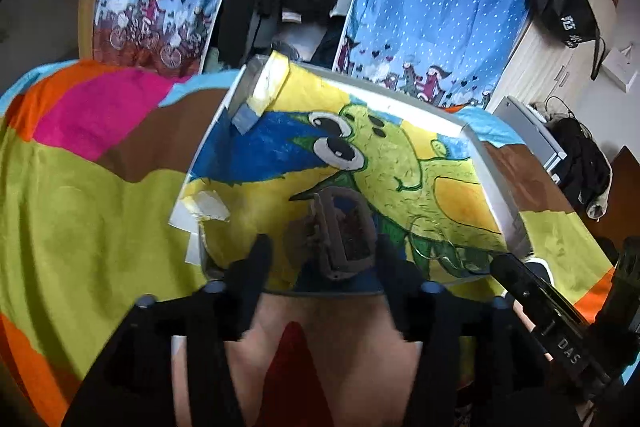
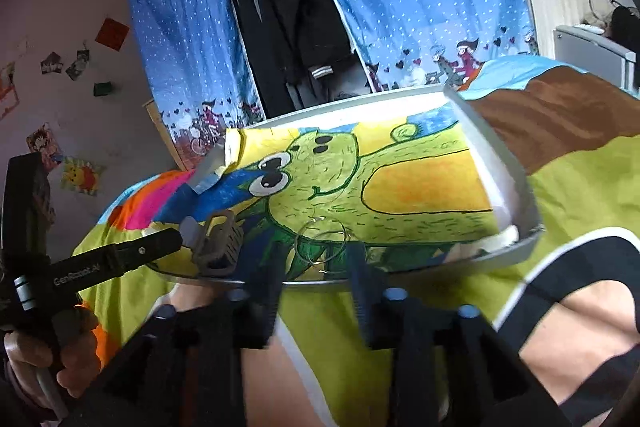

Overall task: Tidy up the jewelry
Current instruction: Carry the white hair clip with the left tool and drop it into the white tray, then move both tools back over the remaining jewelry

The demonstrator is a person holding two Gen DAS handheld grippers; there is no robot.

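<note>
Black plastic grippers: left gripper (image 1: 320,259), right gripper (image 2: 316,267); blue pivot caps, white "GenRobot.AI" lettering. Black shorts (image 2: 580,259), white-trimmed.

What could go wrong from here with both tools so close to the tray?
The clear ring is hard to see against the drawing, so the right tool may miss it. The tray seems to rest on soft bedding and could tip. The left tool, open around the small box, might push it.

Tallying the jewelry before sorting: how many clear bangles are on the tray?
1. The thin clear ring-shaped bangle lies on the dinosaur drawing near the grey tray's front rim, right of the brown hair claw clip. Others may be hidden.
</note>
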